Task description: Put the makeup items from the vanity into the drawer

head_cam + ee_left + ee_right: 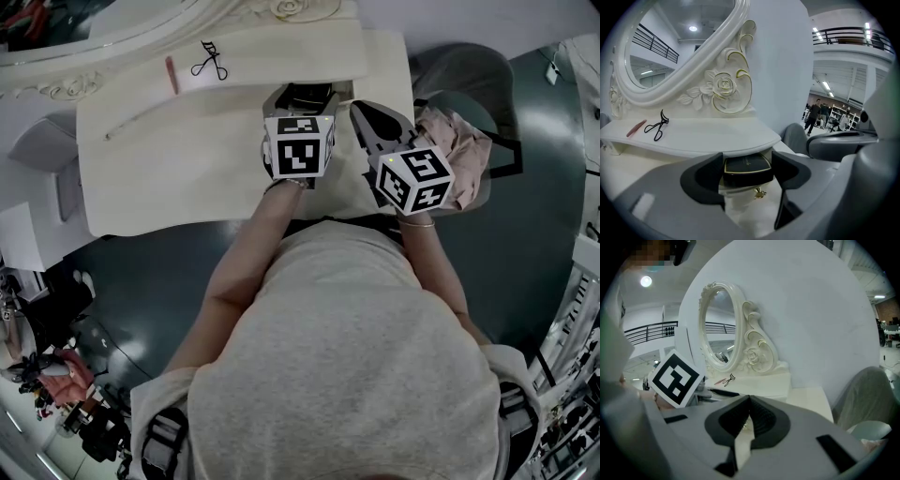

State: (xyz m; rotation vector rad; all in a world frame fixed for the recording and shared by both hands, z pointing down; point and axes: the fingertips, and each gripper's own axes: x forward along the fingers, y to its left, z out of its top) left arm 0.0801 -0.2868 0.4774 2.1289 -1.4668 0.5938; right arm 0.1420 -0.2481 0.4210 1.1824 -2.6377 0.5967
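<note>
A black compact with gold trim (746,169) sits between the pads of my left gripper (746,176), which looks shut on it. Just below it shows a white drawer front with a small gold knob (761,192); I cannot tell how far the drawer stands out. In the head view the left gripper (302,98) reaches under the edge of the raised shelf (281,52). On that shelf lie a black eyelash curler (211,61) (657,127) and a thin pink stick (172,75) (636,128). My right gripper (359,111) (748,404) is shut and empty, close beside the left one.
An ornate white mirror (684,56) (722,333) rises behind the shelf. The cream vanity top (169,169) spreads to the left. A grey chair with a pink cloth (464,150) stands at the vanity's right end. Dark floor surrounds the table.
</note>
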